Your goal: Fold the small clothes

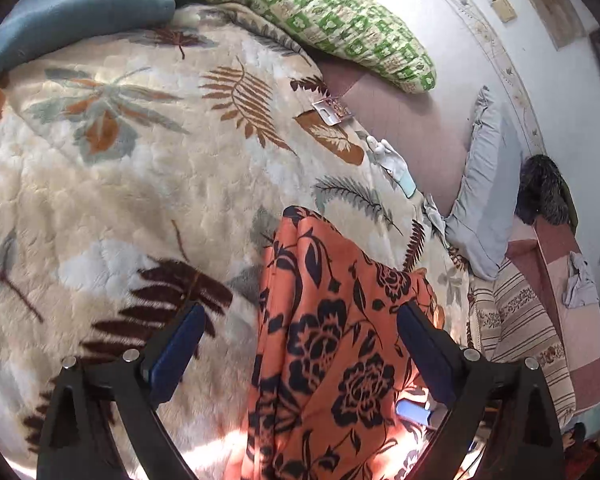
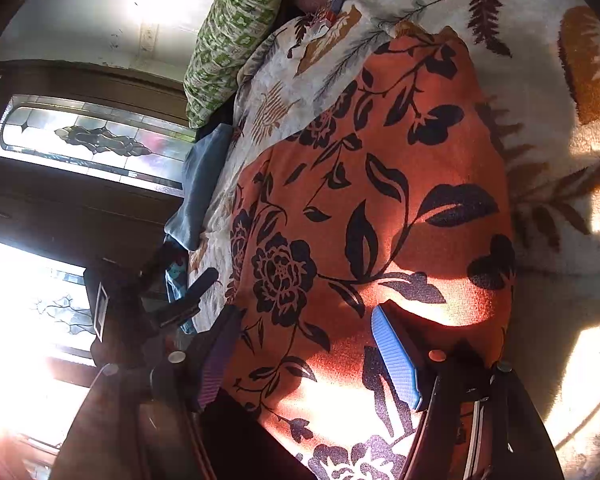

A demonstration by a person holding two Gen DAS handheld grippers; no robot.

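An orange garment with black flowers lies flat on the leaf-patterned blanket of a bed. My left gripper stands wide open at the garment's edge. Its left finger is over bare blanket, its right finger over the cloth, and nothing is pinched. In the right wrist view the same garment fills the middle, lit by sun patches. My right gripper is open just above its near end, with cloth lying under the gap but not pressed by the blue pads. The left gripper shows dark at the left.
A green patterned pillow and a blue-grey folded cloth lie at the head of the bed. A white glove and a small metal object rest on the blanket's far edge. A grey cushion lies beyond it.
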